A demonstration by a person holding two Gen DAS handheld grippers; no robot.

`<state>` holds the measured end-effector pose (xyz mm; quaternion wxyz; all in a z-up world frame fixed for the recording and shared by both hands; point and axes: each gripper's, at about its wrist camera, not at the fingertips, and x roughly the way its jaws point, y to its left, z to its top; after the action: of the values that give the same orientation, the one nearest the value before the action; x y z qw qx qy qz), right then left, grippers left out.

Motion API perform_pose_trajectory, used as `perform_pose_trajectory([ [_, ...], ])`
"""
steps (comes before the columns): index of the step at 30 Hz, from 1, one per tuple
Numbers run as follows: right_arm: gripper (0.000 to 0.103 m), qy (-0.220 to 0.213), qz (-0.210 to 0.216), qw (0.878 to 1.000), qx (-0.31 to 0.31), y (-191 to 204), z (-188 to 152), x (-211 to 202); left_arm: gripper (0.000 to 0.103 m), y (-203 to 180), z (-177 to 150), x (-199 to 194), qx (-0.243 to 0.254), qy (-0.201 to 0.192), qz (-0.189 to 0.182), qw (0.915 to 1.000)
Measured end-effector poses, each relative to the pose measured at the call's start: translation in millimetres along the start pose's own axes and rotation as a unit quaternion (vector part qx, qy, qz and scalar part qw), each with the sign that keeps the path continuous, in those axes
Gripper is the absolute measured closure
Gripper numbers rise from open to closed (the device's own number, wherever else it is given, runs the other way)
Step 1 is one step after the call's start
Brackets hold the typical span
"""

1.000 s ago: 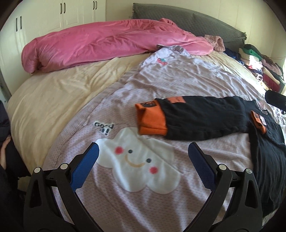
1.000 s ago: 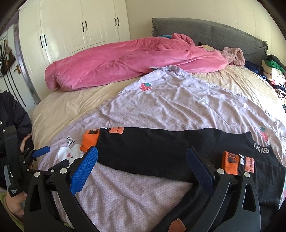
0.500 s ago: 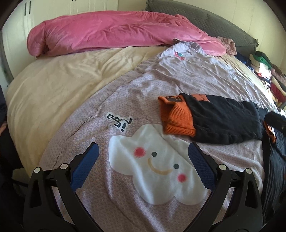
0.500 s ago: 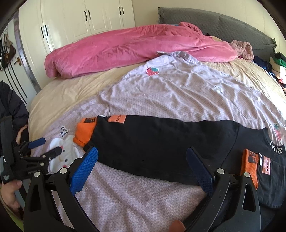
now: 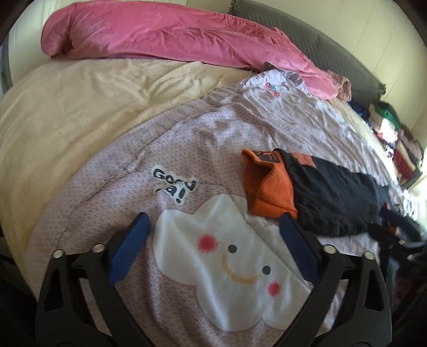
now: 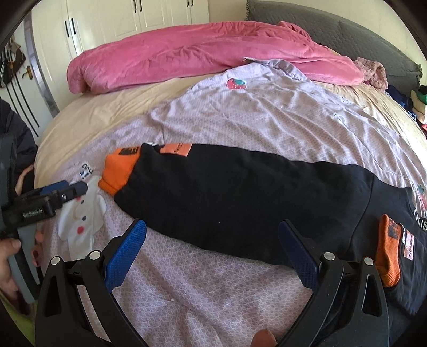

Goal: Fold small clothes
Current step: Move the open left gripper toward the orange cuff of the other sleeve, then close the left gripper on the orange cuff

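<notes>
A black top with orange cuffs (image 5: 333,194) (image 6: 240,200) lies flat on the lilac blanket, one long sleeve stretched out to the left. That sleeve's orange cuff (image 5: 269,186) (image 6: 120,170) sits just beyond my left gripper's right fingertip. My left gripper (image 5: 213,217) (image 6: 72,186) hovers over the blanket's white cloud patch; its jaws are closing, with only blanket between them. My right gripper (image 6: 212,224) stands open low over the near edge of the black sleeve, pads off the cloth. A second orange cuff (image 6: 389,248) lies on the top's body at the right.
A pink duvet (image 5: 160,34) (image 6: 200,50) is bunched across the far side of the bed. Stacked clothes (image 5: 395,133) sit at the right edge by the grey headboard (image 6: 333,26). White wardrobes (image 6: 133,21) stand behind. A person's hand (image 6: 8,251) holds the left gripper.
Both grippers have come down closer to the bed. The left one has swung toward the orange cuff and rolled, its jaws slightly narrower. The right one has sunk toward the black sleeve.
</notes>
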<state>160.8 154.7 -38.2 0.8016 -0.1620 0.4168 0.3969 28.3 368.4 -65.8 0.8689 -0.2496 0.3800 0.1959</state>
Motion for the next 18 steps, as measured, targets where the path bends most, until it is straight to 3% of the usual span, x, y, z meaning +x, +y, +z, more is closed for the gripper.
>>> perform_pose_trajectory([
  [6,0.004,0.009,0.003,1.0,-0.006,5,-2,10,0.046,-7,6,5,-0.014,0.006,-0.048,0.9988],
  [14,0.004,0.011,-0.01,1.0,-0.005,-1,-3,11,0.052,-29,24,24,-0.018,0.017,-0.086,0.996],
  [16,0.004,0.01,-0.014,1.0,-0.004,-5,-2,9,0.063,-31,28,35,-0.034,0.029,-0.099,0.9941],
  [18,0.004,0.009,-0.017,1.0,-0.001,-9,-3,8,0.065,-33,30,43,-0.047,0.032,-0.11,0.9923],
])
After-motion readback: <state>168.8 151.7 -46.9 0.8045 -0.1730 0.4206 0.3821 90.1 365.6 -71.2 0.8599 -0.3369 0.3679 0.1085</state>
